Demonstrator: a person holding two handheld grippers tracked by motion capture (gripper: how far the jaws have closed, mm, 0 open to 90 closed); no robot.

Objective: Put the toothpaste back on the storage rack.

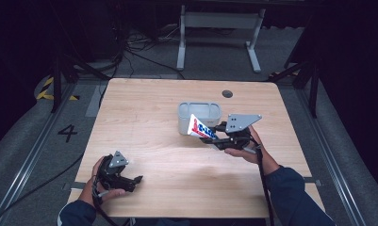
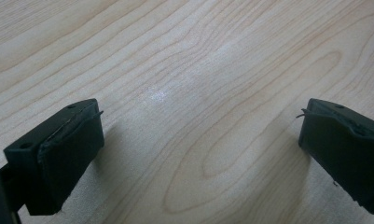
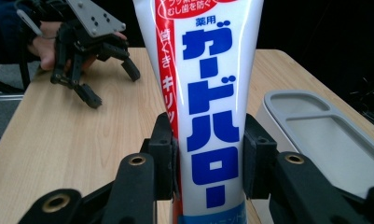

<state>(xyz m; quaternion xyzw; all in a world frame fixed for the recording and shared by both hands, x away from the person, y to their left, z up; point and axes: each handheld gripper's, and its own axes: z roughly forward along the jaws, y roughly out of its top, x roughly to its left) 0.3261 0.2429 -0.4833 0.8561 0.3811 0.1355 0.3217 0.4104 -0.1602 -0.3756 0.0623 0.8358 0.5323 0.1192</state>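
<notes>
A white toothpaste tube (image 1: 199,127) with red and blue print is clamped in my right gripper (image 1: 214,137), held above the table beside the grey box. In the right gripper view the tube (image 3: 208,93) stands between both pads (image 3: 168,154), which press on its sides. A grey two-part box (image 1: 199,117) stands on the wooden table (image 1: 153,117), just behind the tube; its rim (image 3: 315,121) lies to the right of the jaws. My left gripper (image 1: 138,181) rests low near the table's front left corner, jaws open over bare wood (image 2: 198,130), nothing between them.
A dark round cable port (image 1: 227,93) sits in the tabletop behind the box. White table legs (image 1: 219,33) and cables lie on the floor beyond the far edge. The left gripper (image 3: 111,85) appears far off in the right gripper view.
</notes>
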